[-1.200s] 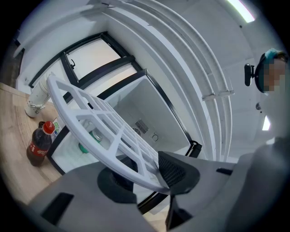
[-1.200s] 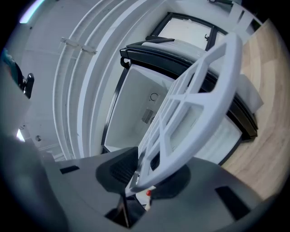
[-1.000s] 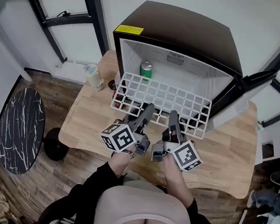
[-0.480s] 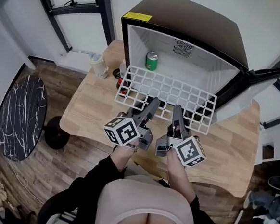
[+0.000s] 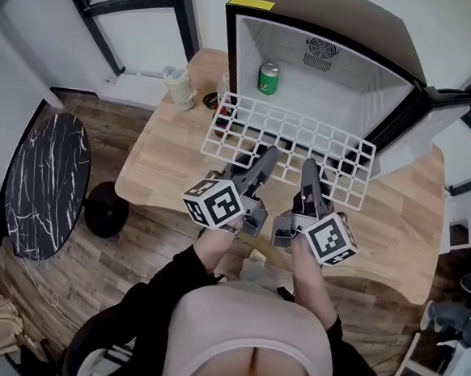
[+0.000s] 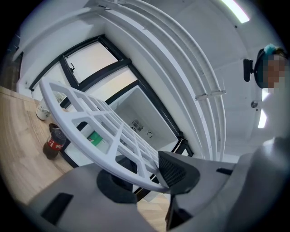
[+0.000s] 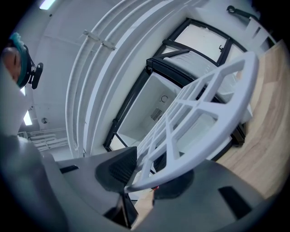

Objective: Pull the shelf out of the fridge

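Two grips on shelf (image 5: 292, 139).
I see left hand-held gripper (image 5: 268, 155) and right hand-held gripper (image 5: 309, 166) pinching its front rim, before open fridge (image 5: 346, 21).

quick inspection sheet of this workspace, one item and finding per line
surface: wooden table, carrying the fridge
job's things: open fridge; white grid shelf drawn out in front of its mouth
clutter: green can inside the fridge; lidded cup and cola bottle on the table beside the fridge
grippers: left gripper and right gripper each clamped on the shelf's front rim
cables: nothing seen
surroundings: round black marble table; wood floor
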`<state>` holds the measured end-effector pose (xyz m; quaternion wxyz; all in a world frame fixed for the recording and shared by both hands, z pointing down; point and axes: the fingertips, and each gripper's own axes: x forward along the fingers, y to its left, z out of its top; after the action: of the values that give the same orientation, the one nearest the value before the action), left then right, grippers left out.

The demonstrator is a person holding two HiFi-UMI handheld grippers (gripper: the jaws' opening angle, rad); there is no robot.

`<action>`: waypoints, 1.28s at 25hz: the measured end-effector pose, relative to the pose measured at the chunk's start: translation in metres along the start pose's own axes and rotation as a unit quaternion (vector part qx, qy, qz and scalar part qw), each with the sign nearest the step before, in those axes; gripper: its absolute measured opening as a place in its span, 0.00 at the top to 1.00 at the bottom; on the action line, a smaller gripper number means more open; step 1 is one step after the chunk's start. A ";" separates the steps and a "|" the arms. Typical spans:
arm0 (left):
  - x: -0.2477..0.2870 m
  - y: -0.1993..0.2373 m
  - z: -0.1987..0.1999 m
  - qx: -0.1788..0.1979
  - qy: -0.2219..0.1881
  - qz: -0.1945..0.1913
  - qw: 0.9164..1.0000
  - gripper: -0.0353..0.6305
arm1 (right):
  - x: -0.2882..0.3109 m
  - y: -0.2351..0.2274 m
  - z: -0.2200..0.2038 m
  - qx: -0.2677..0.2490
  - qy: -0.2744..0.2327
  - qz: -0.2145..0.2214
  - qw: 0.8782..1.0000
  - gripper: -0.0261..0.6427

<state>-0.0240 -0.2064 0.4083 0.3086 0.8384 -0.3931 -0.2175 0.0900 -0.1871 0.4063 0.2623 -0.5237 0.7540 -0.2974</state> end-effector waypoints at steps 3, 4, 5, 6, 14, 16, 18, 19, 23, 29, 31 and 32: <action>-0.029 -0.005 0.008 0.007 0.001 -0.002 1.000 0.72 | -0.016 0.022 -0.015 0.006 -0.005 0.005 1.000 0.78; -0.039 -0.008 0.010 0.010 0.000 -0.003 1.000 0.72 | -0.022 0.030 -0.020 0.006 -0.008 0.008 1.000 0.78; -0.049 -0.010 0.012 0.011 0.000 -0.004 1.000 0.72 | -0.028 0.037 -0.025 0.006 -0.011 0.008 1.000 0.78; -0.059 -0.012 0.012 0.012 0.001 -0.006 1.000 0.72 | -0.036 0.042 -0.030 0.006 -0.013 0.005 1.000 0.78; -0.119 -0.028 0.000 0.005 0.014 -0.016 1.000 0.72 | -0.089 0.069 -0.059 0.007 -0.021 -0.013 1.000 0.78; -0.127 -0.032 -0.002 0.003 0.012 -0.016 1.000 0.72 | -0.096 0.073 -0.061 0.009 -0.020 -0.009 1.000 0.78; -0.133 -0.035 -0.004 0.003 0.009 -0.015 1.000 0.72 | -0.102 0.077 -0.062 0.007 -0.018 -0.004 1.000 0.78; -0.135 -0.037 -0.004 0.003 0.007 -0.015 1.000 0.72 | -0.104 0.078 -0.062 0.007 -0.018 -0.003 1.000 0.78; -0.144 -0.044 -0.004 0.006 0.004 -0.013 1.000 0.72 | -0.112 0.083 -0.063 0.005 -0.018 0.001 1.000 0.78; -0.156 -0.045 -0.011 0.006 0.007 -0.013 1.000 0.72 | -0.125 0.083 -0.070 0.006 -0.019 -0.001 1.000 0.78; -0.160 -0.049 -0.015 0.008 0.009 -0.017 1.000 0.72 | -0.133 0.082 -0.072 0.007 -0.025 -0.003 1.000 0.78; -0.161 -0.051 -0.016 0.009 0.010 -0.018 1.000 0.72 | -0.136 0.082 -0.072 0.009 -0.027 -0.004 1.000 0.78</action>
<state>-0.0836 -0.0475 0.4037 0.3008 0.8504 -0.3764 -0.2114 0.0301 -0.0233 0.4078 0.2856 -0.5324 0.7419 -0.2908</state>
